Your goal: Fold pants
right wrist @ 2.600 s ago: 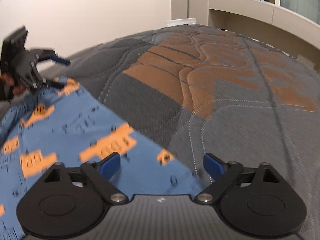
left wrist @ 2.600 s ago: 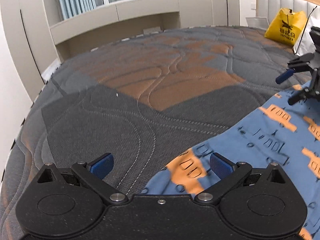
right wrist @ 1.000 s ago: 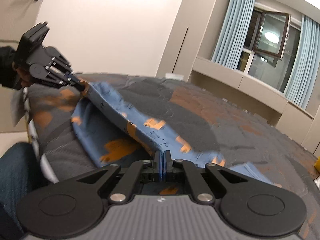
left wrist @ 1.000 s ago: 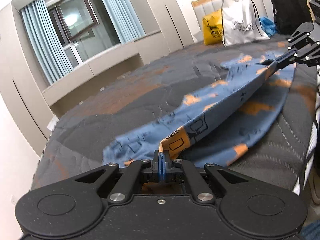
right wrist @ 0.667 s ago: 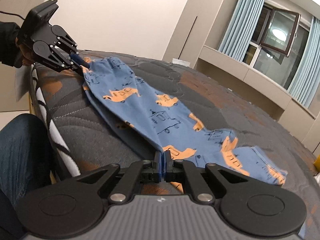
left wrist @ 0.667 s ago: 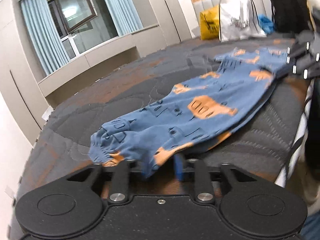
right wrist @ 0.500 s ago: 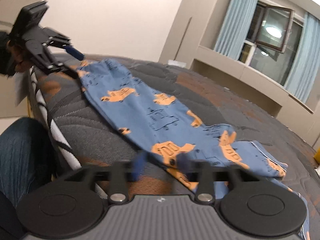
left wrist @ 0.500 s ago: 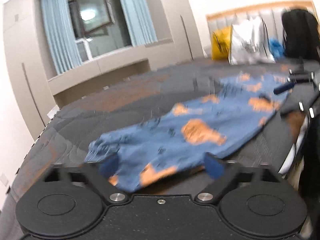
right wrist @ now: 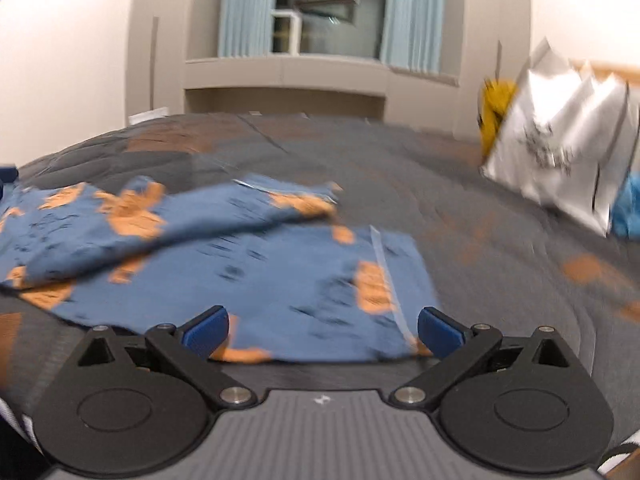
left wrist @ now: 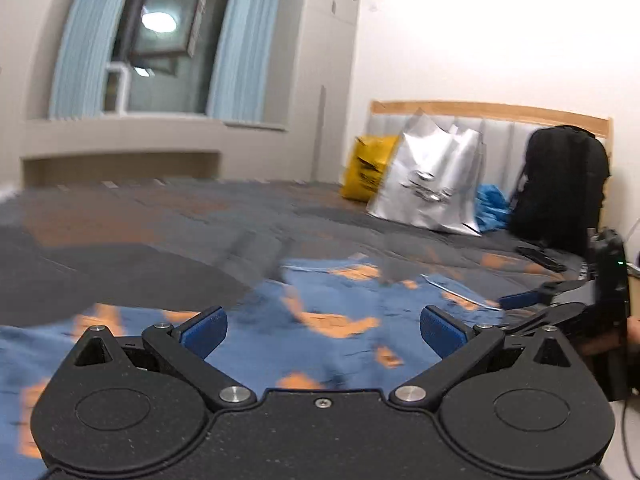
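Blue orange-print pants (right wrist: 248,264), folded lengthwise, lying flat

Pants (right wrist: 248,264) lie on the bed (right wrist: 460,184), bags (left wrist: 428,184) seemingly behind.

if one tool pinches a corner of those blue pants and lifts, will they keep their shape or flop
Probably flop: the pants lie limp on the bed, one layer draped in soft folds over another. They look like thin, light fabric, so an edge grip would likely lift easily while the rest drags. Both tools, left and right, are open.
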### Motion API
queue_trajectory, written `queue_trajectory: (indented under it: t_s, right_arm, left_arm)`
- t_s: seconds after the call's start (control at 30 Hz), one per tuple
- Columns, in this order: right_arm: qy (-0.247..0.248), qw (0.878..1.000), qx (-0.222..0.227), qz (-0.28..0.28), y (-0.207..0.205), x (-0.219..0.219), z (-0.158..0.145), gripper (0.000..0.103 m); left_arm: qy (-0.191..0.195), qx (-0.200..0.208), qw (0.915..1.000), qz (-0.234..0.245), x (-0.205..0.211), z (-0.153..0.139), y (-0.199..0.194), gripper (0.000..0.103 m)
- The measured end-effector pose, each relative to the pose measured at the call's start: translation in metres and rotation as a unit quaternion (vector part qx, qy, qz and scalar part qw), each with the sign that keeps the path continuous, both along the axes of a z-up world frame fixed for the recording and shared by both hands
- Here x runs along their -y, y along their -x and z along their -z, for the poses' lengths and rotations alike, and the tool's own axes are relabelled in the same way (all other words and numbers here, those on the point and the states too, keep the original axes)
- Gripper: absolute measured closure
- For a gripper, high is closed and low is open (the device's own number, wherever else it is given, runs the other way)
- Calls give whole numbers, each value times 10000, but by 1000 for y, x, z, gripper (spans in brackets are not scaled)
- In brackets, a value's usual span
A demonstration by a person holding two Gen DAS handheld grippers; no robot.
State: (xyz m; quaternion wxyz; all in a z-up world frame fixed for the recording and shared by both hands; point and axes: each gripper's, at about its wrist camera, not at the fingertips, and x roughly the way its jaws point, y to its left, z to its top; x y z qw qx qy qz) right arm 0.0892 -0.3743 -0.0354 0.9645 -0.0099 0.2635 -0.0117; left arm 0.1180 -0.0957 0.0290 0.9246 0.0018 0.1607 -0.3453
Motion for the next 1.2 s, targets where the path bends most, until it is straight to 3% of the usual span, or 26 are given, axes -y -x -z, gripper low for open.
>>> queue_trajectory:
  t_s: [0.07, 0.2, 0.43, 0.5, 0.53, 0.6, 0.67, 0.8, 0.83, 0.87, 0.93, 0.97, 1.03, 1.2]
  right_arm:
    - [-269, 9992, -94, -297, -3, 18, 3, 0]
    - [-381, 9967, 40, -709, -12, 38, -23, 0]
    - [-770, 9793, -231, -1857, -113, 15, -69, 0]
    - [-699, 9761, -437, -2009, -154, -6, -73, 0]
    - [-691, 9761, -575, -1980, -174, -16, -73, 2]
    - [-737, 9767, -849, -1828, -208, -32, -72, 18]
    - [-647, 9767, -1234, -1634, -238, -51, -67, 42]
    - [-110, 9756, -1687, -1400, -263, -80, -51, 54]
    - [25, 9752, -1766, -1332, -265, -85, -46, 60]
    - [200, 9761, -1752, -1273, -264, -88, -43, 74]
    - [515, 9786, -1624, -1153, -260, -91, -42, 92]
    - [450, 9793, -1588, -1168, -259, -90, -44, 96]
    - [192, 9828, -1431, -1150, -249, -81, -52, 100]
    - [-291, 9934, -457, -1010, -186, -44, -92, 103]
  left_arm:
    - [-86, -241, 9996, 115, 23, 8, -10, 0]
    - [-106, -670, 9973, 269, 40, 20, -26, 0]
    - [436, -1286, 9906, 137, 29, 24, -35, 1]
    - [641, -1592, 9851, 63, 23, 25, -39, 6]
    - [769, -1763, 9813, 40, 21, 26, -42, 14]
    - [919, -2109, 9732, -20, 20, 29, -48, 31]
    - [877, -2277, 9697, -144, 19, 32, -50, 54]
    - [682, -2284, 9709, -235, 20, 31, -52, 75]
    - [626, -2281, 9713, -238, 21, 31, -52, 87]
    - [593, -2302, 9711, -220, 22, 32, -52, 95]
    - [542, -2339, 9704, -246, 25, 32, -52, 99]
    - [506, -2304, 9714, -258, 26, 31, -52, 103]
    - [476, -2196, 9742, -221, 25, 29, -49, 103]
    - [201, -1727, 9848, -57, 26, 12, -41, 103]
